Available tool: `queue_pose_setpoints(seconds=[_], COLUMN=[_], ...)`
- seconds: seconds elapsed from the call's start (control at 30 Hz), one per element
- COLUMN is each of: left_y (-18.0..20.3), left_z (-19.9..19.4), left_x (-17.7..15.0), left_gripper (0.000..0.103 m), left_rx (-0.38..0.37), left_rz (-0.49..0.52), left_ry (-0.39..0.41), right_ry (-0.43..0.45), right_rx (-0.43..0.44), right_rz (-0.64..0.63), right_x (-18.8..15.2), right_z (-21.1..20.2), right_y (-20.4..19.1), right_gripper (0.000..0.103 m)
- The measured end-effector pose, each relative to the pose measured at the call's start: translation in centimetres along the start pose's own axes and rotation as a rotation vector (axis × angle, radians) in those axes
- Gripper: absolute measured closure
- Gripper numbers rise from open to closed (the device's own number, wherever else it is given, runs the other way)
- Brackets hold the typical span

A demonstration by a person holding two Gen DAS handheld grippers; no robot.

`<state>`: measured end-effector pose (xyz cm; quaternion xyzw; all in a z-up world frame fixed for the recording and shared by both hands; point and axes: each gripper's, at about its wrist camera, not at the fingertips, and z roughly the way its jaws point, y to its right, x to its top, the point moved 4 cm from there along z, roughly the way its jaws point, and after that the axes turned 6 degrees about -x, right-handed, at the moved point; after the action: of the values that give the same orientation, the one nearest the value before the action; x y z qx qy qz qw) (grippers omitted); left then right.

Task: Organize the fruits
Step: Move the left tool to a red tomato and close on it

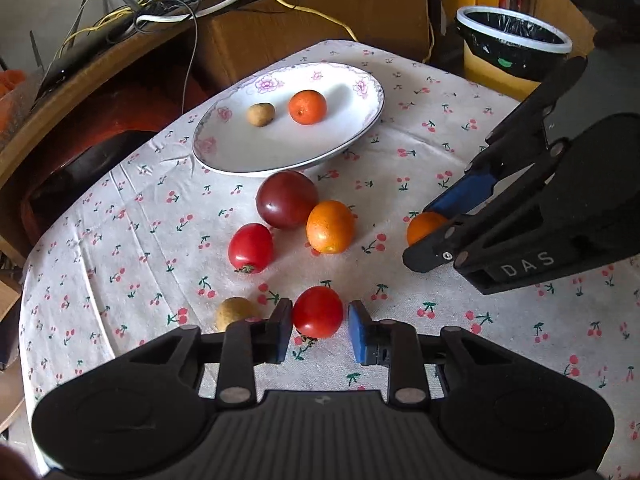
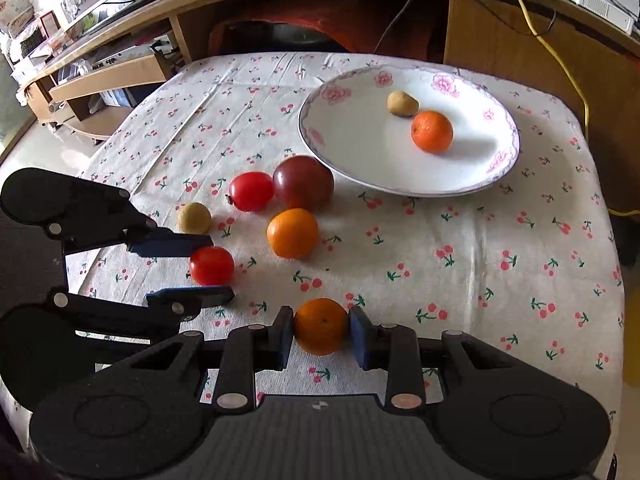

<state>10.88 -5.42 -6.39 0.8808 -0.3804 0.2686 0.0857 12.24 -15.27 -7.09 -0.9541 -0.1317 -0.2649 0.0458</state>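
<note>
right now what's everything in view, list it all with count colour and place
plate: 1, white with pink flowers, far side of the table
orange on plate: 1, orange, beside the small brown fruit
small brown fruit on plate: 1, tan
dark tomato: 1, deep red, on the cloth against the plate's near rim
red tomatoes: 2, one beside the dark tomato, one between the left fingers
oranges on cloth: 2, one loose mid-table, one between the right fingers
small brown fruit on cloth: 1, tan, beside the left gripper
tablecloth: 1, white, cherry print
bin: 1, black liner, beyond the table
cardboard box: 1, brown, behind the plate
left gripper: around the tomato
right gripper: shut on an orange
</note>
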Motion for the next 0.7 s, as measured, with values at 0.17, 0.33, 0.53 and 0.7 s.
queue_pose_setpoints(seconds=[0.17, 0.33, 0.53, 0.7], left_y=[-0.34, -0.34, -0.23, 0.27], left_z=[-0.06, -0.25, -0.36, -0.52], left_x=[-0.15, -0.1, 0.03, 0.43], left_gripper=[0.066, 0.068, 0.069, 0.069], left_rx=[-0.01, -0.005, -0.033, -0.042], left_rz=[-0.041, -0.06, -0.091, -0.086], left_ry=[0.009, 0.007, 0.01, 0.025], right_ry=[-0.002, -0.003, 0.003, 0.017], right_rx=[-0.003, -0.006, -0.007, -0.005], right_rz=[-0.011, -0.022, -0.045, -0.045], right_x=[-0.05, -0.23, -0.51, -0.34], right_z=[0.03, -0.18, -0.44, -0.77], right_y=[-0.05, 0.01, -0.15, -0.18], right_gripper=[0.075, 0.076, 0.078, 0.078])
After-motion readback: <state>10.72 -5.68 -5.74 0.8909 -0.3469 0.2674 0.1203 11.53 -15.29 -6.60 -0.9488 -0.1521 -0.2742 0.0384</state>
